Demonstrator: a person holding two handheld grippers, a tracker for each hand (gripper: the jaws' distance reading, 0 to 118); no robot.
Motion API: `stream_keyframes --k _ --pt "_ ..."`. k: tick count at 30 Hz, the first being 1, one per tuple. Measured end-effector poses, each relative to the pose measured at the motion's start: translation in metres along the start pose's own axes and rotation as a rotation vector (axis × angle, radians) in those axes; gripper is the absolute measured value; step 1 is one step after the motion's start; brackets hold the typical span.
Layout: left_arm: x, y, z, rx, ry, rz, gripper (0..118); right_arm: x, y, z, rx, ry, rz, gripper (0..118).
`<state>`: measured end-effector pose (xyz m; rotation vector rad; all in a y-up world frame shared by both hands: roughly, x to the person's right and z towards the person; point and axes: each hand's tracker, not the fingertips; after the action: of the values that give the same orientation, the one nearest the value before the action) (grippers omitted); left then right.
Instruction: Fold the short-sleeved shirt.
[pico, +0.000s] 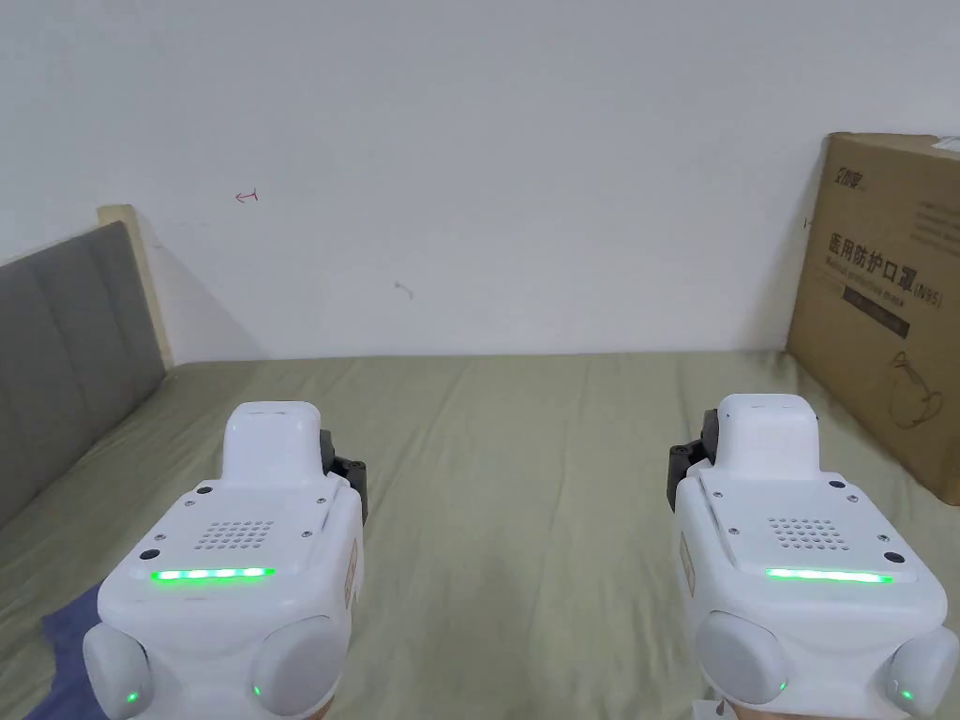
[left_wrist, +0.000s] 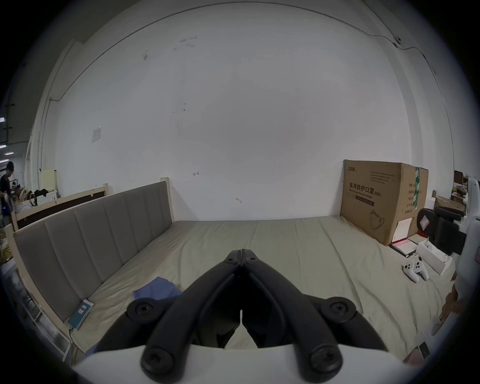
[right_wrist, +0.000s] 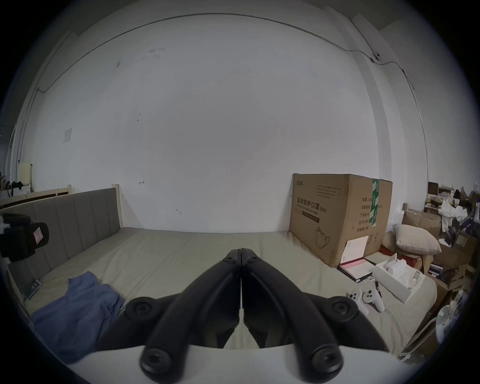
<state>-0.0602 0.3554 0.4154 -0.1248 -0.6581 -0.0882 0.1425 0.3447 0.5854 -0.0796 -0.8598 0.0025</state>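
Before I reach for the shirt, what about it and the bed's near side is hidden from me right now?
- Blue shirt: right gripper view, near part behind the right hand-held gripper; sleeves and collar lost in the bunched cloth.
- Blue shirt: head view, cut off by the bottom-left corner and the left hand-held gripper's housing.
- Bed: head view, near part behind both housings.

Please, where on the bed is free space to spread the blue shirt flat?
The bed is bare across its middle, between the grey headboard and the cardboard box. The blue shirt lies crumpled near the headboard. The box side is crowded: game controller, white carton.
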Motion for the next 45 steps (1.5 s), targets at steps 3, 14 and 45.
stream_keyframes --k 3,14,45 --pt "0.003 0.002 0.001 0.005 0.001 -0.016 0 -0.002 0.003 0.0 -0.005 0.018 0.004 1" --pt "-0.086 0.006 0.037 -0.007 0.232 0.039 0 -0.088 0.012 -0.003 -0.016 0.335 0.02 1" --pt "-0.164 -0.156 -0.137 -0.722 0.212 0.262 117 -0.173 -0.059 -0.052 -0.294 0.516 0.075 1"
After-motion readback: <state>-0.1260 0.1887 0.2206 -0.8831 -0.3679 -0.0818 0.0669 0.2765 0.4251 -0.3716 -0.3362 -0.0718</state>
